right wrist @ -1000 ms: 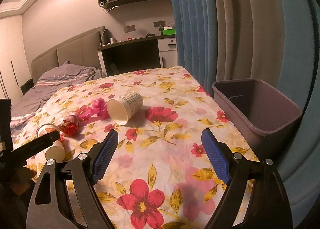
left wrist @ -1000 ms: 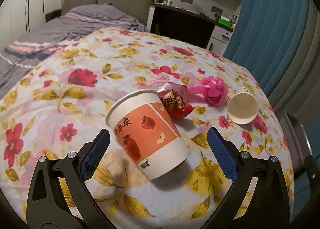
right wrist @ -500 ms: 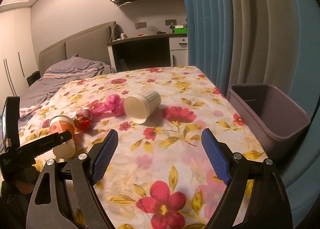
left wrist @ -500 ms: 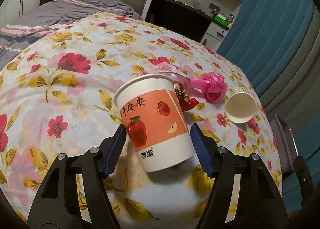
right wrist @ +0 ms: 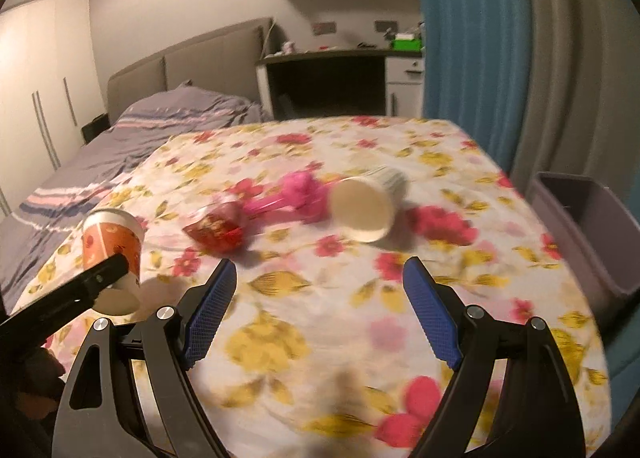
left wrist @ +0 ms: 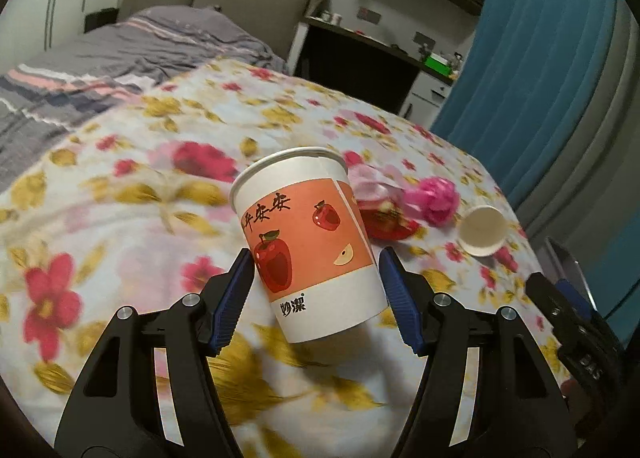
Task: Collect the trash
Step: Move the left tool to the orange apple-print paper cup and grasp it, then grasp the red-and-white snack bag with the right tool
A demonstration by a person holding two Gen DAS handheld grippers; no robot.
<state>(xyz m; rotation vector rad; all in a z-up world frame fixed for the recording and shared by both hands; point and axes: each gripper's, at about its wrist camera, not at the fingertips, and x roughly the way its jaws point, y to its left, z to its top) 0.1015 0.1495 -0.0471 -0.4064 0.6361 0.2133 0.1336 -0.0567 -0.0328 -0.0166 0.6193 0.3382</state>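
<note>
Left gripper [left wrist: 316,278] squeezing the apple cup [left wrist: 308,242], lifted off the bed [left wrist: 120,217], right gripper [right wrist: 318,294] wide and empty, only its view shows the grey bin [right wrist: 588,234] by the bed's right edge.

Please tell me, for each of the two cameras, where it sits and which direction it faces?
Left wrist: sits on the left gripper, looking along its fingers at the apple cup clamped between them; the right gripper's tip shows at the right edge.
Right wrist: sits on the right gripper, open, facing the white cup lying on the flowered sheet; grey bin at right.
Shared: both cups, red wrapper, pink bag.
</note>
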